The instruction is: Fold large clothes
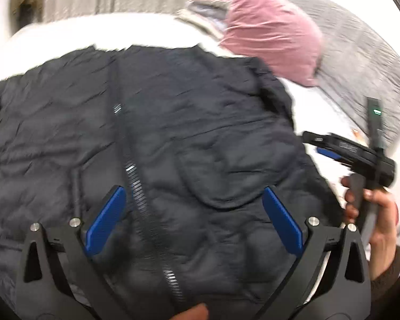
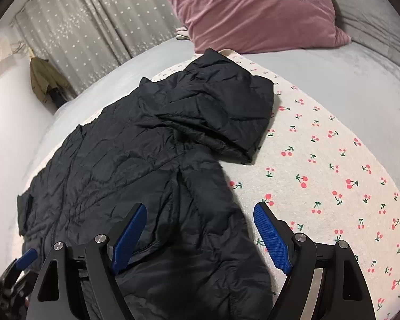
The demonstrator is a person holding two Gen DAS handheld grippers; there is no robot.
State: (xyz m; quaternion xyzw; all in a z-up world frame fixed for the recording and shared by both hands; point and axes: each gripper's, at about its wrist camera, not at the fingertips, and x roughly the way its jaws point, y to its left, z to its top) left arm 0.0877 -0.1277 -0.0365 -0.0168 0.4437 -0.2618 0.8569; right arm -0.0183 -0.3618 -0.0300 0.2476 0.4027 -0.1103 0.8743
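A large black quilted jacket (image 1: 173, 138) lies spread on the bed, front up, with its zipper (image 1: 138, 184) running down the middle. My left gripper (image 1: 193, 194) is open and empty, hovering over the jacket's lower front beside a pocket flap (image 1: 216, 176). In the right wrist view the jacket (image 2: 136, 160) lies with its hood (image 2: 221, 106) folded at the far end. My right gripper (image 2: 200, 210) is open and empty over the jacket's near edge. It also shows in the left wrist view (image 1: 317, 146), held in a hand at the right.
A cream cherry-print sheet (image 2: 333, 173) covers the bed under the jacket. A pink pillow (image 2: 253, 10) and grey blanket (image 2: 373, 61) lie at the head. Curtains (image 2: 93, 26) hang behind, with an olive garment (image 2: 45, 80) hanging at the left.
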